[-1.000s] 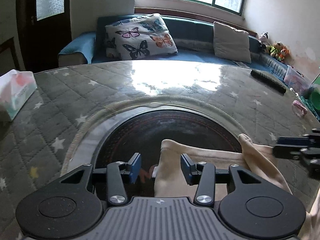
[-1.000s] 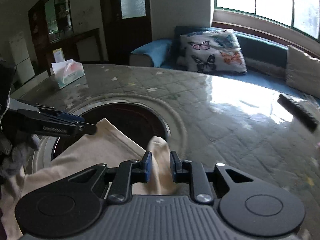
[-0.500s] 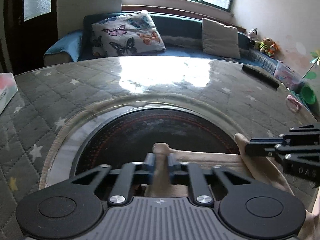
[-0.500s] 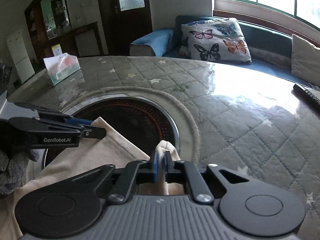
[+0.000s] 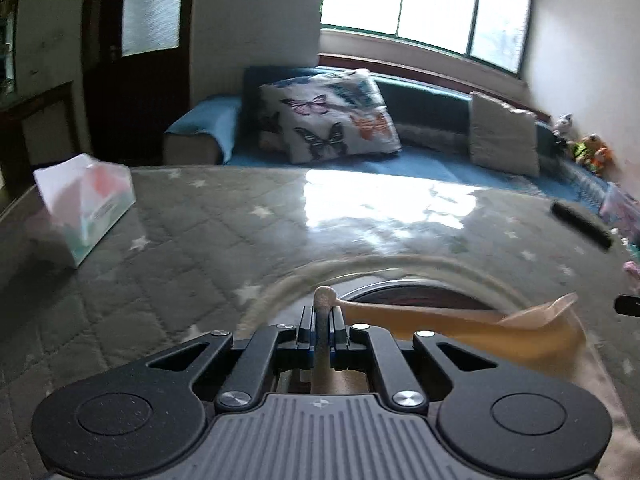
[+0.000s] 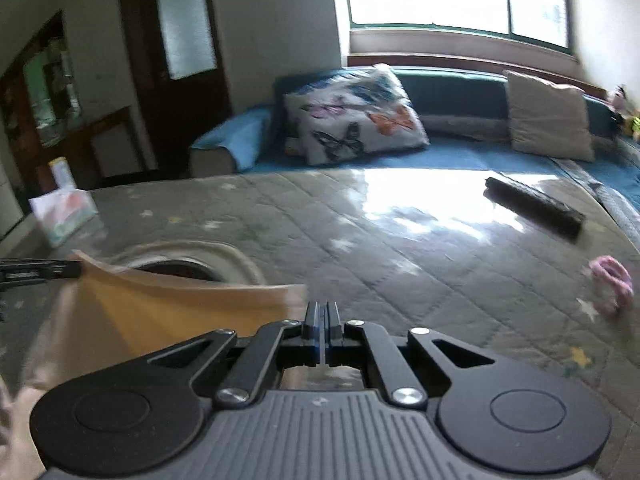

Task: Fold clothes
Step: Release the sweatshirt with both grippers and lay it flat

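Note:
A beige garment [image 5: 460, 326] hangs stretched between my two grippers above the quilted grey table [image 5: 168, 264]. My left gripper [image 5: 321, 314] is shut on one corner, and a small knob of cloth pokes up between its pads. In the right wrist view the same garment [image 6: 168, 312] runs leftward as a taut sheet. My right gripper [image 6: 321, 314] is shut, its pads pressed together on the thin cloth edge at the other corner. The other gripper's dark tip [image 6: 36, 270] shows at the cloth's far left end.
A dark round inset [image 5: 416, 294] with a pale rim lies under the garment. A tissue box [image 5: 86, 204] stands at the left, a black remote [image 6: 534, 204] lies at the far right, and a pink item [image 6: 610, 284] sits near the right edge. A sofa with cushions lies beyond.
Both grippers went from open around the garment's corners to shut on them. They have since lifted and carried the cloth forward, pulling it taut off the dark inset.

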Motion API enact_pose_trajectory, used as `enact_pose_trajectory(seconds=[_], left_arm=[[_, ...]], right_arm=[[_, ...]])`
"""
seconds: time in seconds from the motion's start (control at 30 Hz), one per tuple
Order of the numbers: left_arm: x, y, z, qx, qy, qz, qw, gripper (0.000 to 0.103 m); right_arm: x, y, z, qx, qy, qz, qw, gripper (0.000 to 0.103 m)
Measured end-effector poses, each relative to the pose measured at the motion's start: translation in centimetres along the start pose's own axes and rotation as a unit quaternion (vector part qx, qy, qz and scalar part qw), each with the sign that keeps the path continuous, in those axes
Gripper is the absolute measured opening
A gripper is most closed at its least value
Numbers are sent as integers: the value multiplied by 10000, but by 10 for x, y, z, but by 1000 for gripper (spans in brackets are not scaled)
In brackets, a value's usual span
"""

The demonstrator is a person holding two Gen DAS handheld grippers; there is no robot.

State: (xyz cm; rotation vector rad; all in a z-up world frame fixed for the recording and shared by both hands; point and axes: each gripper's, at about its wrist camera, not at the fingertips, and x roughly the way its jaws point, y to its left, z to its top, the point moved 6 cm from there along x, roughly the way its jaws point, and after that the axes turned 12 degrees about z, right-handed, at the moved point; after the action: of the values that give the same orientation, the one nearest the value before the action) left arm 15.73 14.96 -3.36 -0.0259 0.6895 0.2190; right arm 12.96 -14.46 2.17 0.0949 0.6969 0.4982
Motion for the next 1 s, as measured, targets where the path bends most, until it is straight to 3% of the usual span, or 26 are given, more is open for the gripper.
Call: enact_pose_trajectory(seconds=[0.2, 0.43, 0.57, 0.77, 0.87, 1.0], left_arm=[[20, 2, -14, 30, 302, 125, 9995, 11], [10, 6, -16, 63, 275, 220, 9994, 22], [1, 1, -14, 166, 178, 114, 9996, 34], [11, -4, -18, 301, 267, 78, 9992, 32], [17, -5, -21, 398, 274, 127, 9987, 30], [19, -6, -22, 459, 222, 160, 9986, 30]], right_arm=[[24, -11, -10, 269, 208, 46, 9994, 5], [27, 18, -8, -177, 299, 291, 9990, 7], [40, 28, 0, -319, 362, 273, 9985, 23], [71, 22, 3, -278, 564, 207, 9978, 22], [76, 21, 2, -289, 537, 178, 9980, 9], [74, 16, 0, -224, 404, -69, 9989, 8]])
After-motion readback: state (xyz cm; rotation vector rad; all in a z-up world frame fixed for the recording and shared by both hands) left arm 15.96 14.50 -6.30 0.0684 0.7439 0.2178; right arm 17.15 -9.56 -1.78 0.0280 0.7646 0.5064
